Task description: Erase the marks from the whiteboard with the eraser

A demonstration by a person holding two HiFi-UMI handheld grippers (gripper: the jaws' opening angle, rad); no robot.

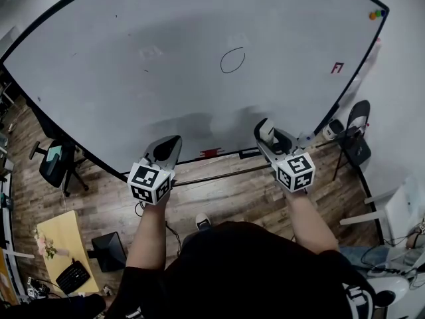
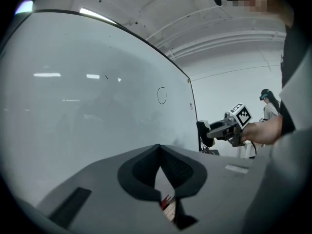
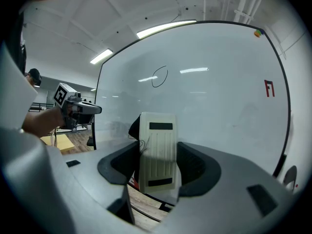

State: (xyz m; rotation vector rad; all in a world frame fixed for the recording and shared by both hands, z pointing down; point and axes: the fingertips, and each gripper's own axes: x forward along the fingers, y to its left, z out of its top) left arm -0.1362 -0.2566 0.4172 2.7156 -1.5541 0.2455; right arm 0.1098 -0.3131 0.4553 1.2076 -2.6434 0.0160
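The large whiteboard (image 1: 133, 78) bears a black oval mark (image 1: 232, 60) near its middle and a small red mark (image 1: 337, 67) to the right. The oval (image 3: 159, 76) and the red mark (image 3: 269, 87) also show in the right gripper view. My right gripper (image 1: 267, 133) is shut on a white ribbed eraser (image 3: 157, 145), held just short of the board's lower part, below the oval. My left gripper (image 1: 166, 148) hovers at the board's lower edge, shut, with nothing between its tips (image 2: 159, 147). From the left gripper view, the oval (image 2: 162, 95) and the right gripper (image 2: 214, 130) are visible.
The board's bottom ledge (image 1: 226, 157) carries a red item (image 1: 209, 153) and a dark one (image 1: 249, 153). Coloured magnets (image 1: 377, 14) sit at the board's top right. An office chair (image 1: 56, 161) stands left, another chair (image 1: 355, 138) right, a wooden desk (image 1: 63, 244) lower left.
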